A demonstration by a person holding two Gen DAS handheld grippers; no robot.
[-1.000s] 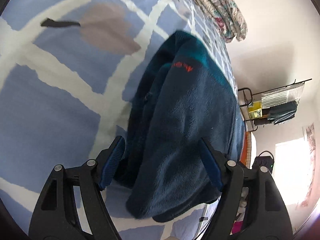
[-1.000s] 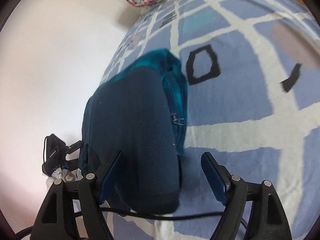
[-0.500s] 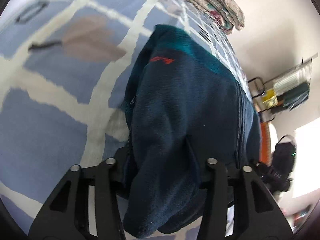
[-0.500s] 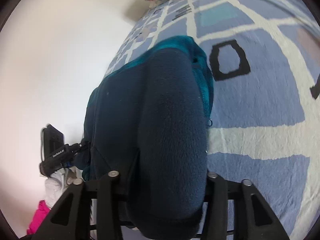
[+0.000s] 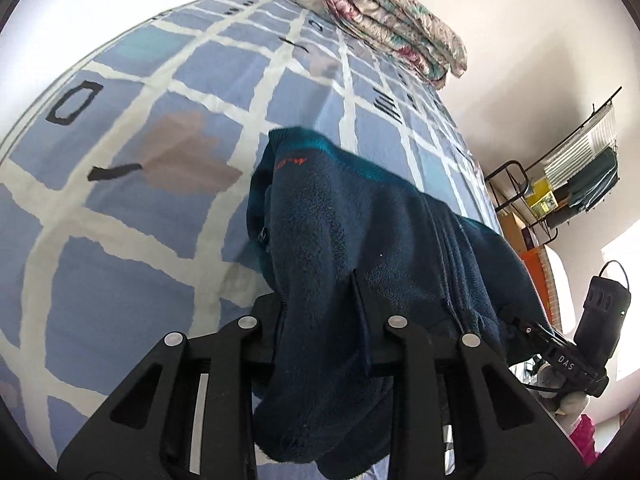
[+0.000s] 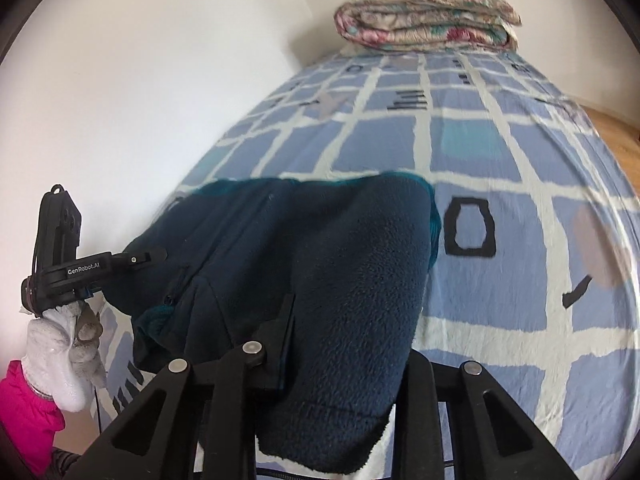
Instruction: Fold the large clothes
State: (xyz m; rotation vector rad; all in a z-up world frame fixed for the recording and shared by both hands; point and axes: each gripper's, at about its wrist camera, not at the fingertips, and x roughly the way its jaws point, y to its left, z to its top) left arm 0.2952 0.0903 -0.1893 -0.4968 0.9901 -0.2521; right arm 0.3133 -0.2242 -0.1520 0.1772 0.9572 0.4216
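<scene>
A dark navy fleece jacket (image 5: pixel 360 240) with a teal collar and a small red logo lies partly on the blue checked bed cover (image 5: pixel 120 220). My left gripper (image 5: pixel 320 320) is shut on its near edge and holds it raised. My right gripper (image 6: pixel 344 332) is shut on the other near end of the same fleece jacket (image 6: pixel 320 248), a sleeve cuff hanging below it. The far collar end rests on the bed (image 6: pixel 520 160). Each gripper shows in the other's view, the right gripper (image 5: pixel 576 360) at lower right and the left gripper (image 6: pixel 80 268) at left.
A folded floral quilt (image 5: pixel 396 24) lies at the head of the bed, also in the right wrist view (image 6: pixel 428 12). White walls border the bed. A metal rack (image 5: pixel 568 176) with items stands to the right. A gloved hand with a pink sleeve (image 6: pixel 48 368) holds the left gripper.
Both grippers have closed on the fleece's near edge and lifted it. The views have tilted up toward the head of the bed.
</scene>
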